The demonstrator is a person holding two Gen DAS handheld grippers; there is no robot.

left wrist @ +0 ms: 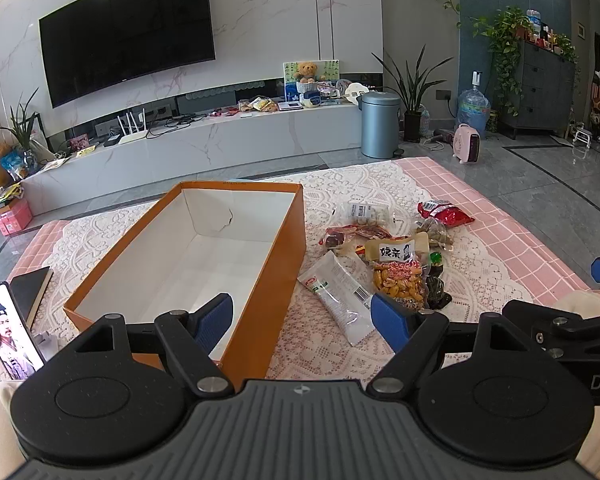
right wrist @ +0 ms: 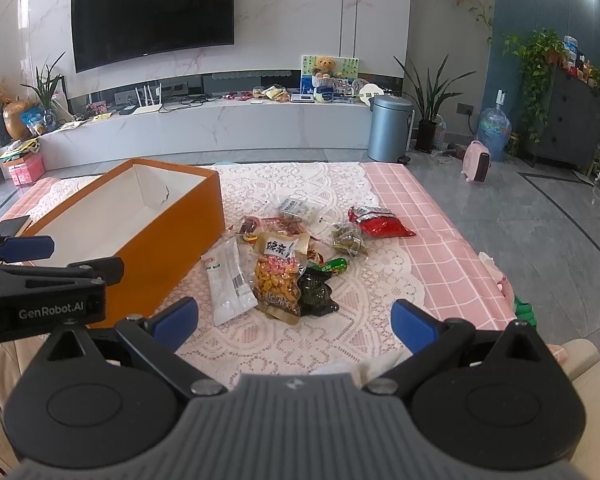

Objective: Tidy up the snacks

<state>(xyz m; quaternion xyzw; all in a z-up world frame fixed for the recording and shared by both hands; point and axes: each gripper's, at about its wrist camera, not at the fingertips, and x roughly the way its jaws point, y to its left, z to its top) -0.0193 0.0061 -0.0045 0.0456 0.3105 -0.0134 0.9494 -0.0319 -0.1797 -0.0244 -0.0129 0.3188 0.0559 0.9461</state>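
both the left gripper [left wrist: 302, 322] and right gripper [right wrist: 294, 322] are held spread, grasping nothing. the snack packets, the white sachet [right wrist: 227, 284] nearest, lie beside the empty orange box [left wrist: 278, 280]; it should be pinched mid-length.

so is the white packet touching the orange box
Apart. In the right wrist view a strip of lace cloth shows between the white packet and the orange box wall along the packet's whole length.

The left tool [right wrist: 32, 276], seen at the left of the right wrist view, bears "GenRobot.AI" on its side, and a snack pouch [right wrist: 281, 249] mid-bench carries a white label reading "娘亲".
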